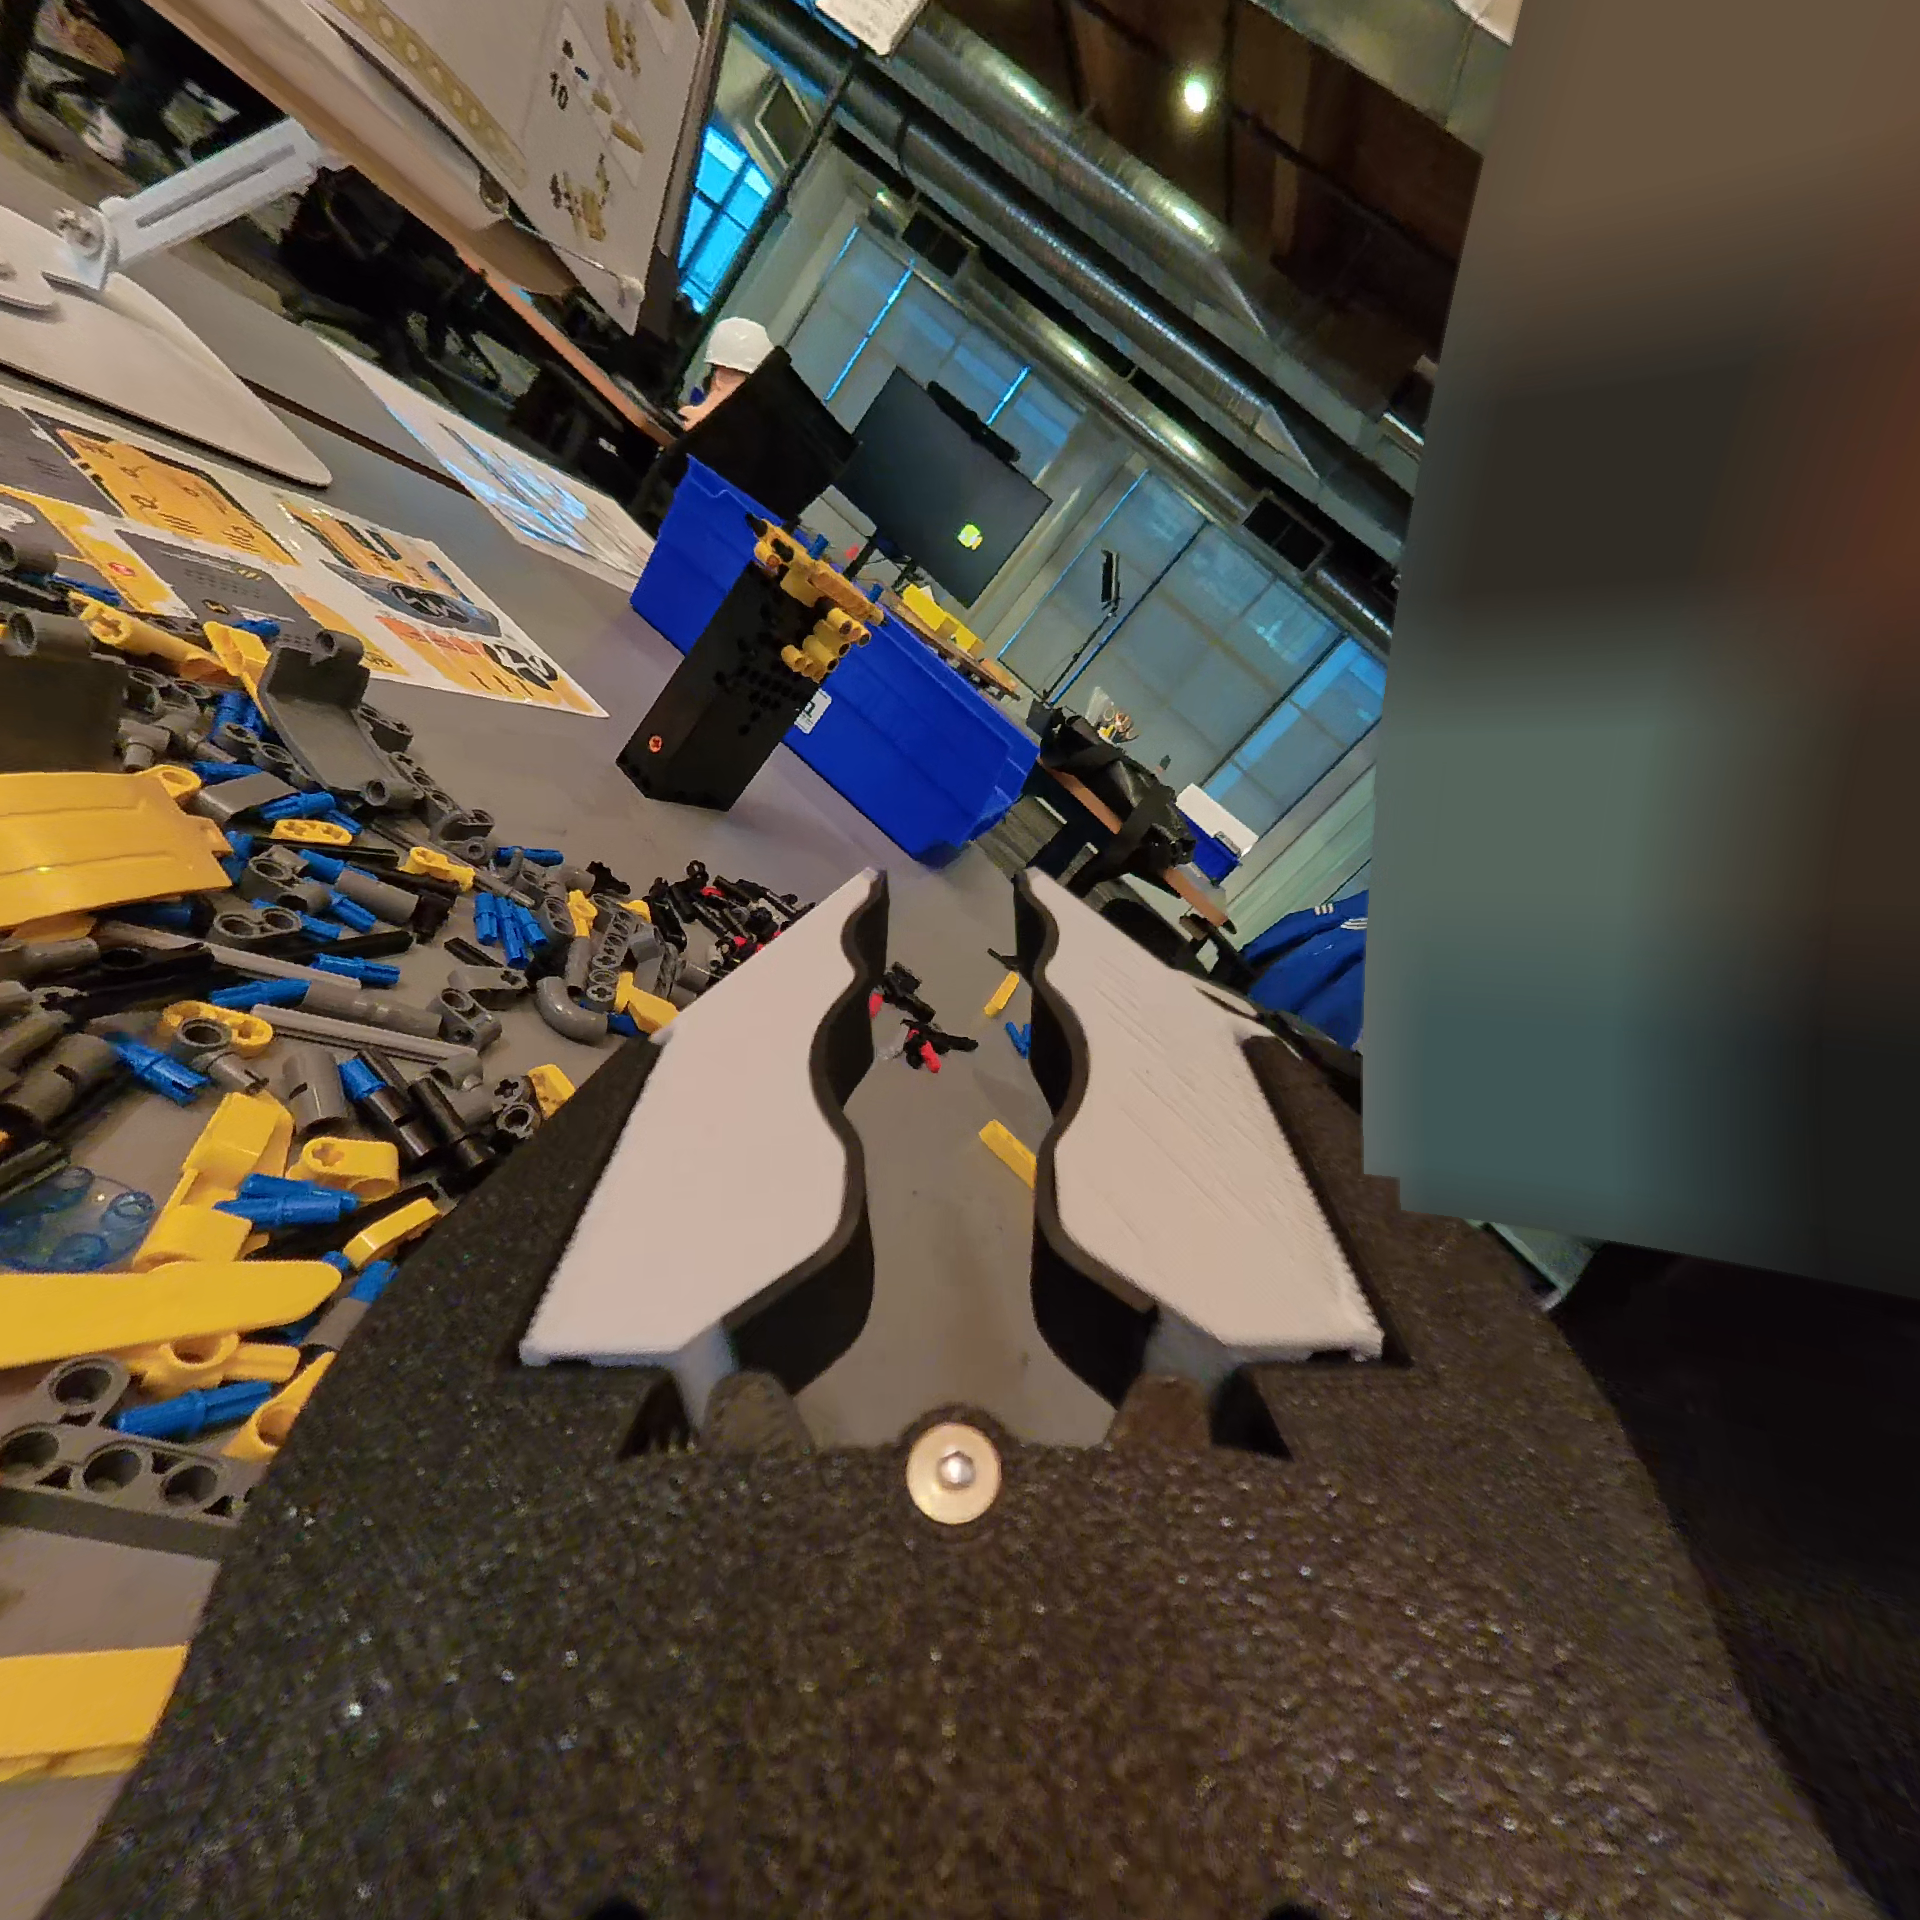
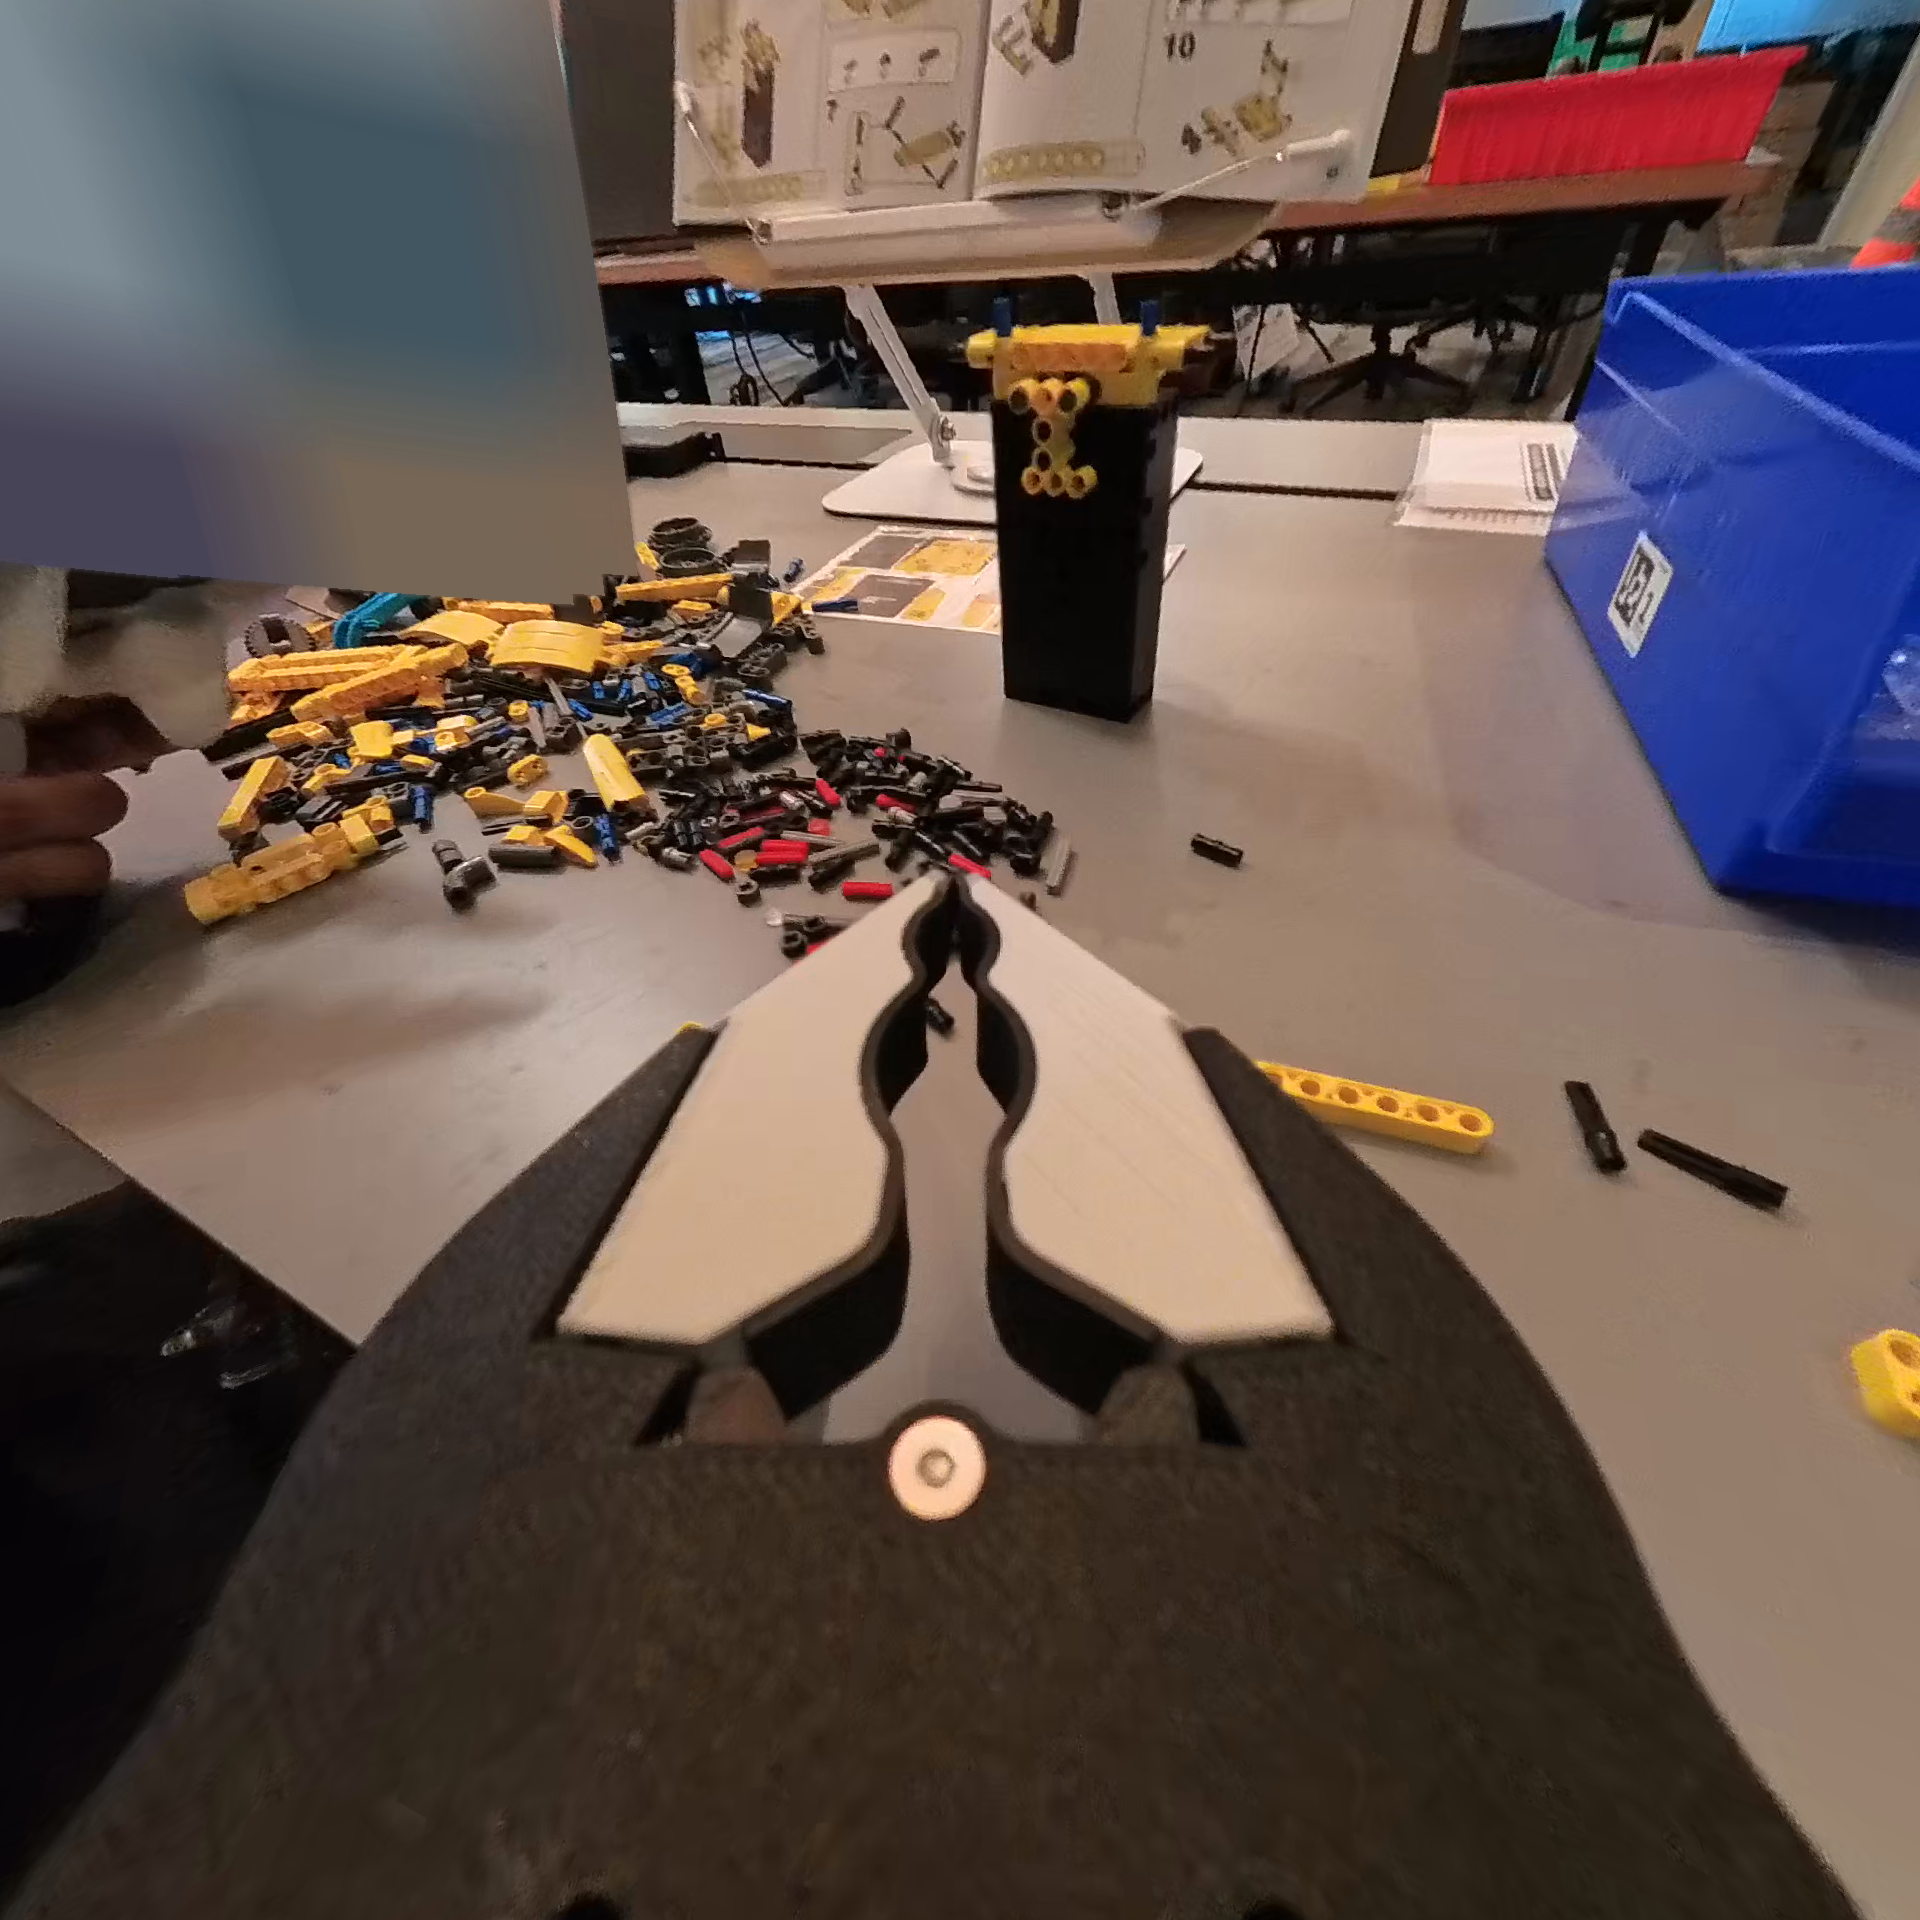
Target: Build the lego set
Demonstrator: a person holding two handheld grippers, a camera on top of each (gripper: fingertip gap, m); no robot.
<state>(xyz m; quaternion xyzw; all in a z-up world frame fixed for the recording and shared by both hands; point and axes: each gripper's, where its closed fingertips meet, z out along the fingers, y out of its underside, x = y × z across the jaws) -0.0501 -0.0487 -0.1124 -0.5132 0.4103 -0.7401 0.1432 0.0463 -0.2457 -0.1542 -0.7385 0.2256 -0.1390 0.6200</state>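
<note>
Left wrist view: the left hand-held gripper hangs spread apart and empty over the table, beside the loose brick pile. Right wrist view: the right hand-held gripper has its tips pinched together, nothing visibly between them, right at the small black and red pins, with the black tower standing behind.

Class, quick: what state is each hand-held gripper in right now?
Left hand-held gripper: open, holding nothing, above the small black and red pins.
Right hand-held gripper: shut, nothing visible between its tips, near the pile of pins.

Spread left gripper above loose bricks
</note>
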